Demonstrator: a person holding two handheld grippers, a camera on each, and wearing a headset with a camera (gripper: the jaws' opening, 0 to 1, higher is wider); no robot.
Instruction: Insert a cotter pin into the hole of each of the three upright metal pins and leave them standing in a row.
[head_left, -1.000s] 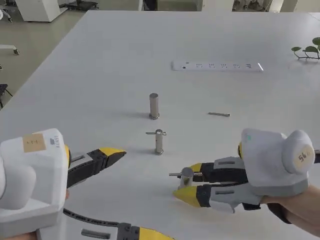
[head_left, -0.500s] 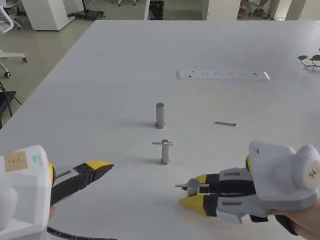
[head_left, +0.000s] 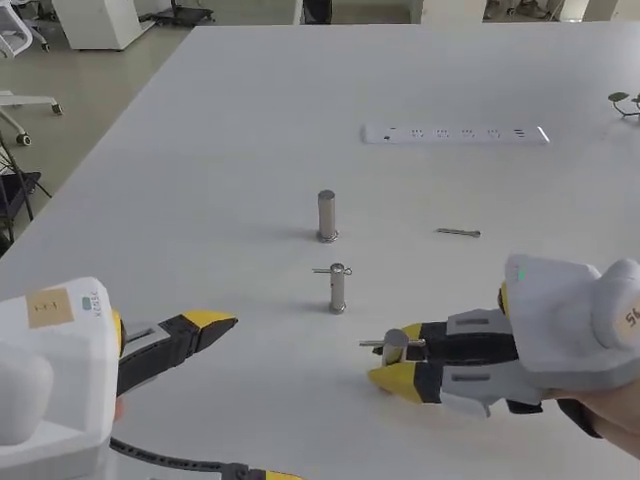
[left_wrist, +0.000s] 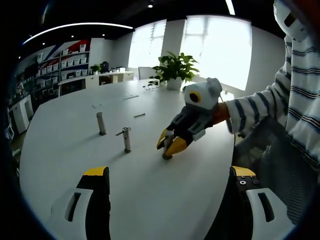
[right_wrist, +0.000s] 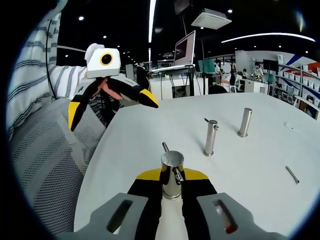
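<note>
Seating the third pin in the row. The right gripper (head_left: 398, 356) has its jaws closed on the near pin (right_wrist: 172, 174), which stands on the person's side of the middle pin (head_left: 338, 288) and somewhat to its right. The jaws hide its foot, so it cannot be told whether it already rests on the desk (head_left: 200, 180). The left gripper (left_wrist: 169, 172) has its jaws spread wide and holds nothing; it hangs to the left of the middle pin, nearer the person. To do this step well, the near pin should be kept plumb. It appears to need shifting until it lines up with the middle pin and the bare pin (head_left: 327, 215) beyond it, and it should be set flat before release. The jaws should then part only a little and back straight out. The cotter pin (head_left: 372, 344) juts sideways just under the cap, and a brush against it would likely tip the pin over. A loose cotter pin (head_left: 458, 232) lies flat beyond and to the right of the middle pin, well apart from it, and is presumably meant for the bare pin. Each pin is a short bright-steel cylinder with a flat round top and a slightly flared foot. The near and middle pins each carry a thin wire crosswise near the top.
</note>
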